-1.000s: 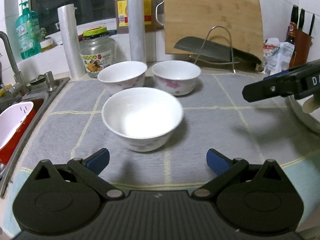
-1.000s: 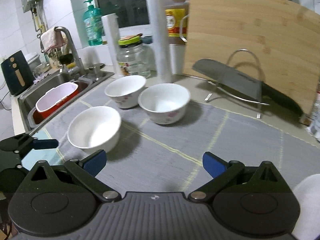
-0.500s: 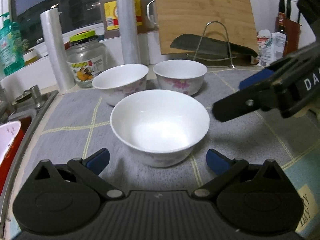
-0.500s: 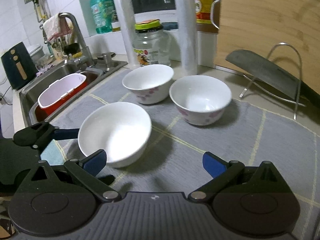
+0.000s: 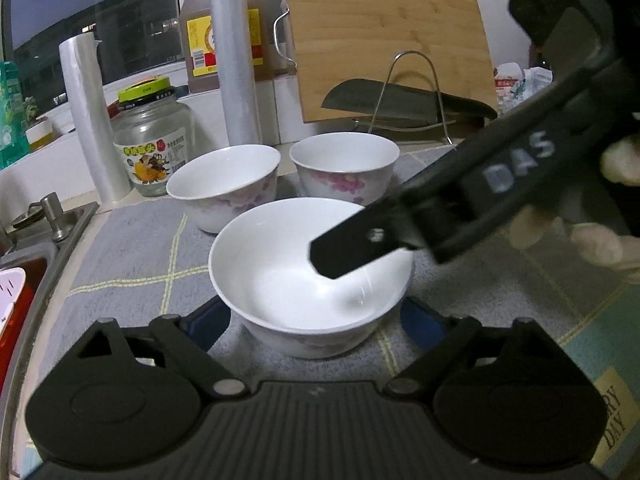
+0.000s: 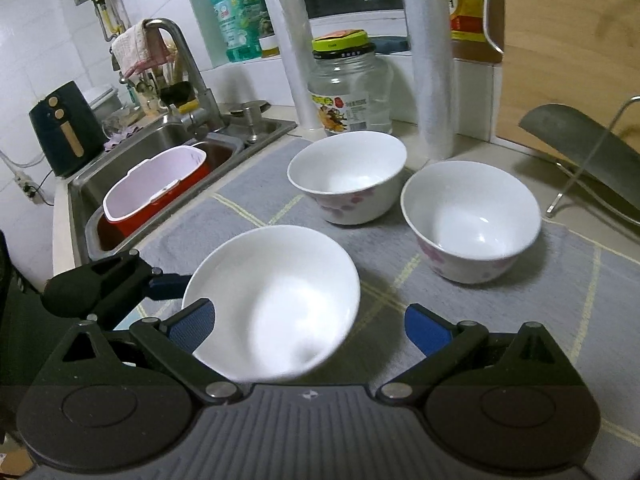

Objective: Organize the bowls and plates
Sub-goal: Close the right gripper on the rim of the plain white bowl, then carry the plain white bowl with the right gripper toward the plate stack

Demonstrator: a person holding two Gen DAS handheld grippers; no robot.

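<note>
A: Making out any contact at the left tongs [image 5: 316, 320]?

B: Not telling for sure. Closing in at this moment, with the near bowl [image 5: 288, 280] sitting between the blue pads [image 5: 204, 328]. Both pads half hidden behind its sides. Looking open, not pressing.

A: And the right tongs [image 6: 308, 328]?

B: Closing as well, and standing wide. Left pad overlapping the near bowl's rim in its own view, right pad hanging clear over the grey mat [image 6: 520, 320]. Gripping nothing.

A: Getting anything extra from the left camera?

B: Showing one black finger of the right tongs reaching over the bowl's hollow, with the second finger hidden behind it. Reading "DAS" in white along its side. Reading "DAY" on a card [image 5: 616, 420] cut off right of the tongs.

A: And from the right camera?

B: Showing the sink [image 6: 168, 140] and a red tub [image 6: 160, 188] left of the tongs, both cropped in the other view. Also showing two flowered bowls beyond the tongs on the bench mat, one ahead [image 6: 348, 176] and one ahead-right [image 6: 472, 216]. Not managing to read the jar label [image 6: 344, 112].
</note>
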